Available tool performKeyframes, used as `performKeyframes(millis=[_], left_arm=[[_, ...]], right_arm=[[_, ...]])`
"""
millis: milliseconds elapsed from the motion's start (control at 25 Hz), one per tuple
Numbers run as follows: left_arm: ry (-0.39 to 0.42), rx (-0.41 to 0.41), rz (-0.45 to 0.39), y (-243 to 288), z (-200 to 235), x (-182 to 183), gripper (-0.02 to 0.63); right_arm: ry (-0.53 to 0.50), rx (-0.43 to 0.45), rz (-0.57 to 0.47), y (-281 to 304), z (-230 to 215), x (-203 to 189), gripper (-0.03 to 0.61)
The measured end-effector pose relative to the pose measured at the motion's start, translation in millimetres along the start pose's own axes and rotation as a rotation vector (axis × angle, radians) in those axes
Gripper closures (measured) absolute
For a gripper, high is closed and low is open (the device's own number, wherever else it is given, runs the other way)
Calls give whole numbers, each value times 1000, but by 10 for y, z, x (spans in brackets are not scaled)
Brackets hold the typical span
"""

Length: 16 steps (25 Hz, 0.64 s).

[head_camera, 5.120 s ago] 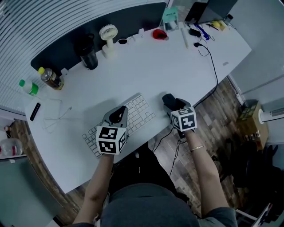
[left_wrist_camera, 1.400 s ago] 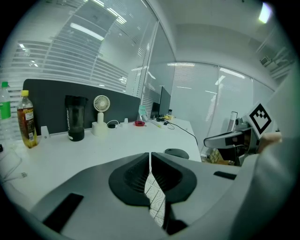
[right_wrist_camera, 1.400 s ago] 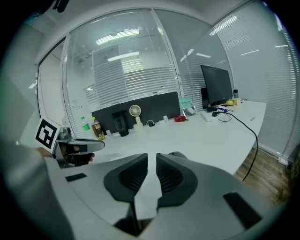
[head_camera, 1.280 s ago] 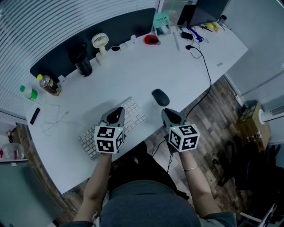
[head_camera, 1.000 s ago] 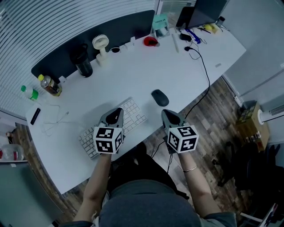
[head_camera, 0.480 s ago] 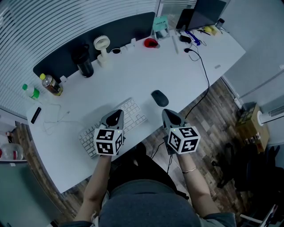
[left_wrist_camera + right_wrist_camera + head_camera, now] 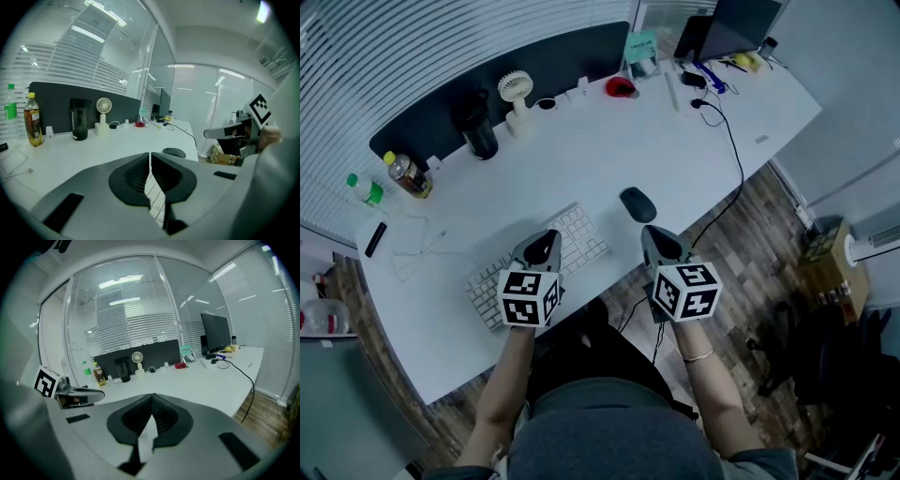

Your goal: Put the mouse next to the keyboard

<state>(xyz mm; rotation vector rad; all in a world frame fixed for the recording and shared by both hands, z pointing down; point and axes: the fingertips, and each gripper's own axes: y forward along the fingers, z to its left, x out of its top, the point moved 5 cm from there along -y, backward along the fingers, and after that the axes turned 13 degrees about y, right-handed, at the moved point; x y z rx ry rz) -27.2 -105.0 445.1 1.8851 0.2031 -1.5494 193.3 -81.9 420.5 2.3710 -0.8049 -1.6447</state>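
The white desk [image 7: 581, 150] carries the keyboard [image 7: 581, 236] at centre frame, with the mouse [image 7: 637, 203] lying free just beside its right end. The right gripper [image 7: 652, 236], on the mouse seconds earlier, has drawn back to the near edge. It and the left gripper [image 7: 546, 244] are closed and empty, so placement appears complete.

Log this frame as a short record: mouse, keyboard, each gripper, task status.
mouse: on the desk, just right of the keyboard, apart from it, not held
keyboard: near the desk's front edge, partly under the left gripper
left gripper: shut, empty, over the keyboard
right gripper: shut, empty, at the desk edge, short of the mouse
task status: mouse lies beside keyboard; looks done
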Motion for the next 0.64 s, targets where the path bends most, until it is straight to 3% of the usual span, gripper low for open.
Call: performKeyframes(millis=[640], left_arm=[[-6, 10, 7, 55, 4, 2, 584]], right_arm=[[-21, -8, 10, 82, -86, 44, 577]])
